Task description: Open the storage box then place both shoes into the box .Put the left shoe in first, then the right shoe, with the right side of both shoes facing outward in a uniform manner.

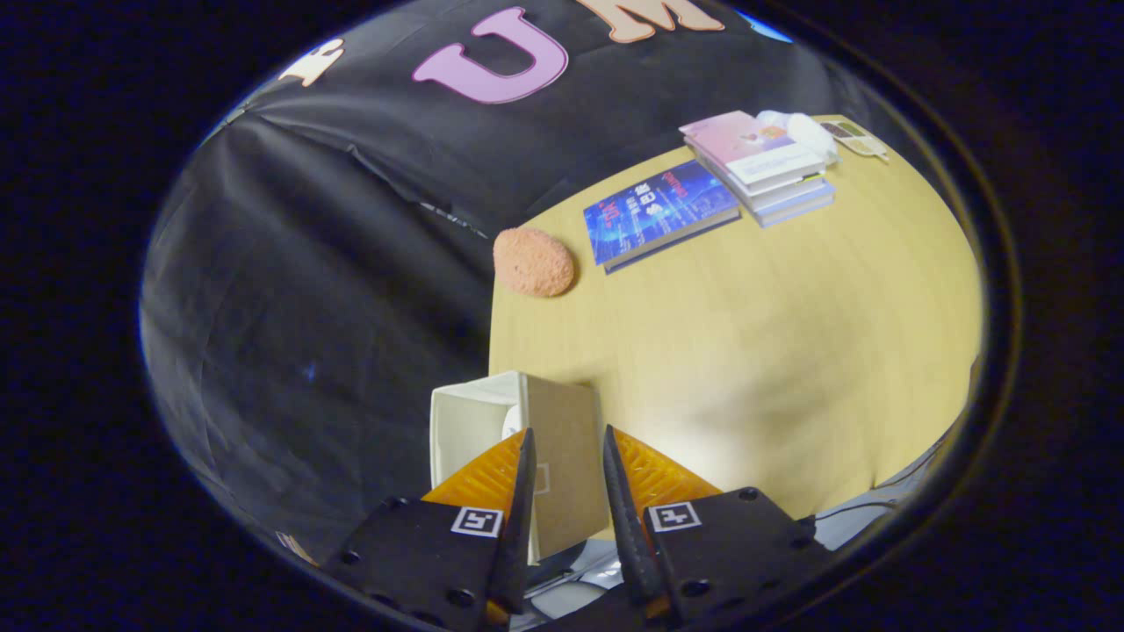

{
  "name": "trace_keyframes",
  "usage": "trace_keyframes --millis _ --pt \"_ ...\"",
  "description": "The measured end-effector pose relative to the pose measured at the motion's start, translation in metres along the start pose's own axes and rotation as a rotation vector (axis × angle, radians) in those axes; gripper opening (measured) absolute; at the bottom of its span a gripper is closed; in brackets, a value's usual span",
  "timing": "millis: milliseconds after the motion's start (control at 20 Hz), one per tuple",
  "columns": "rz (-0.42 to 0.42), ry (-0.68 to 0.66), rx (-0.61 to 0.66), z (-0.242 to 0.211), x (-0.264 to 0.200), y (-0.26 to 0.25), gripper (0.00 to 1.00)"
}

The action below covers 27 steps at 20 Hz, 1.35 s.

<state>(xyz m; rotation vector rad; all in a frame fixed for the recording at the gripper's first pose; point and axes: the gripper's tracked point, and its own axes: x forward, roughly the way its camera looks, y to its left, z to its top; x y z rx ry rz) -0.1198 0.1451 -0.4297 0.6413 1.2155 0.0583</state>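
Claw (566, 448) fingers straddle the storage box's (474, 421) raised brown lid (566, 456); on the counter (773, 351) beyond: sponge (533, 262), blue book (660, 213), book stack (762, 165)

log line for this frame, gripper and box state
gripper: fingers either side of box lid panel, contact unclear | storage box: open, pale interior showing | lid panel: raised | table: books, pink sponge beyond
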Motion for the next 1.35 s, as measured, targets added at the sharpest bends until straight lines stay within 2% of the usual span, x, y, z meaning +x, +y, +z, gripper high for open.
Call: trace_keyframes --millis 350,700,1000,1350 --pt "-0.066 -0.199 -0.077 0.091 -0.055 -0.065 0.46" --pt "-0.151 -0.464 -0.224 0.191 -0.148 -0.123 0.46" --pt "-0.192 -0.648 -0.351 0.229 -0.223 -0.158 0.51" --pt "-0.179 -0.761 -0.399 0.247 -0.271 -0.174 0.51"
